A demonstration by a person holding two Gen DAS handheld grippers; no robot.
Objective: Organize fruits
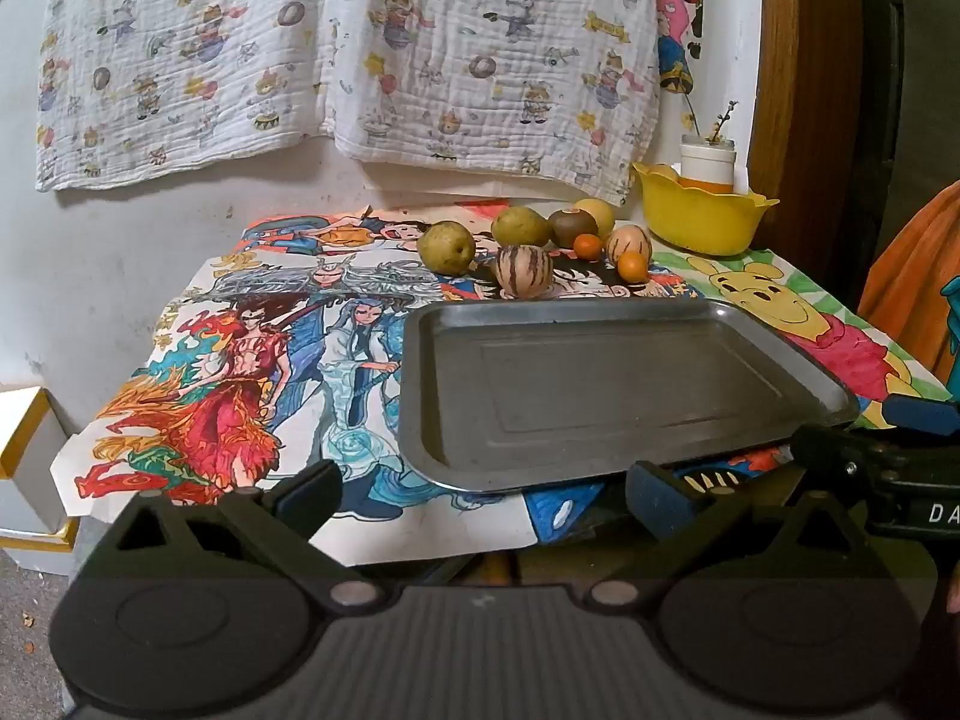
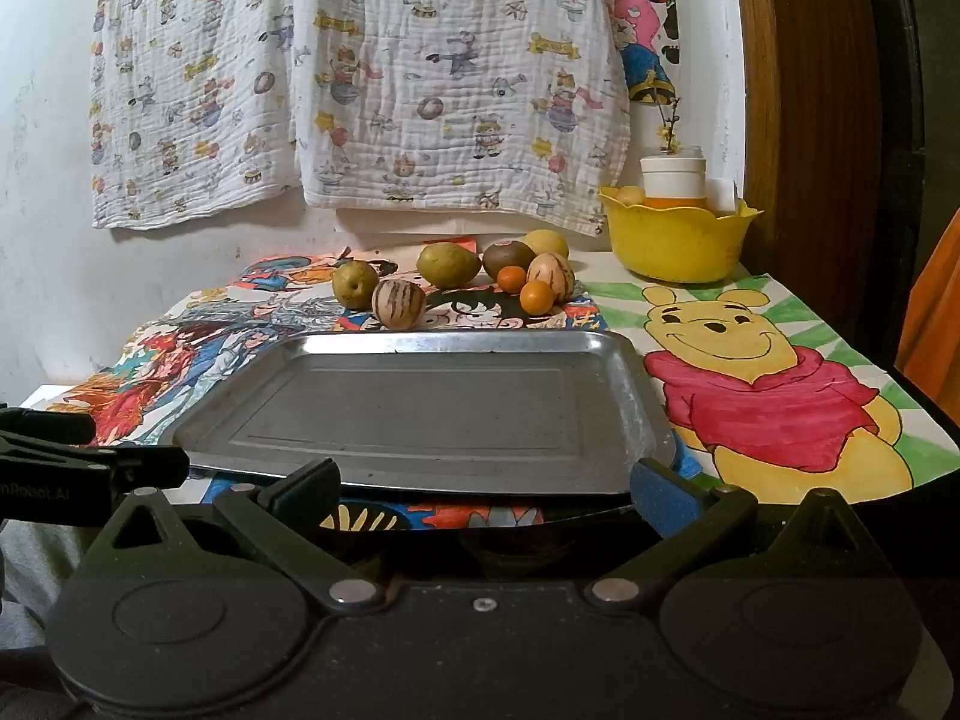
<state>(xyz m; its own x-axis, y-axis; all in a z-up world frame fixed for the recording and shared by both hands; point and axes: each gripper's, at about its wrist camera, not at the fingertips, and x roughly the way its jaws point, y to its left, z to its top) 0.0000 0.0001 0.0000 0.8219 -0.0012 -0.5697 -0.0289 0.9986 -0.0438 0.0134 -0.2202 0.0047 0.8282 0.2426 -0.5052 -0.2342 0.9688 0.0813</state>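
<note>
A bare metal tray (image 1: 600, 396) (image 2: 420, 414) lies on the table near its front edge. Behind it stand several fruits: two green pears (image 1: 446, 247) (image 2: 449, 264), two striped pepino melons (image 1: 522, 271) (image 2: 398, 303), a brown kiwi (image 1: 573, 227) (image 2: 507, 257), two small oranges (image 1: 632, 267) (image 2: 536, 297) and a yellow fruit (image 1: 597, 213) (image 2: 546, 242). My left gripper (image 1: 480, 495) is open and empty at the table's front edge. My right gripper (image 2: 483, 495) is open and empty, just before the tray's near rim.
A yellow bowl (image 1: 699, 222) (image 2: 675, 240) holding a white-capped jar stands at the back right. Coloured drawings (image 2: 768, 396) cover the table. A printed cloth (image 1: 336, 60) hangs on the wall behind. The other gripper shows at the edge of each view (image 1: 900, 468) (image 2: 72, 468).
</note>
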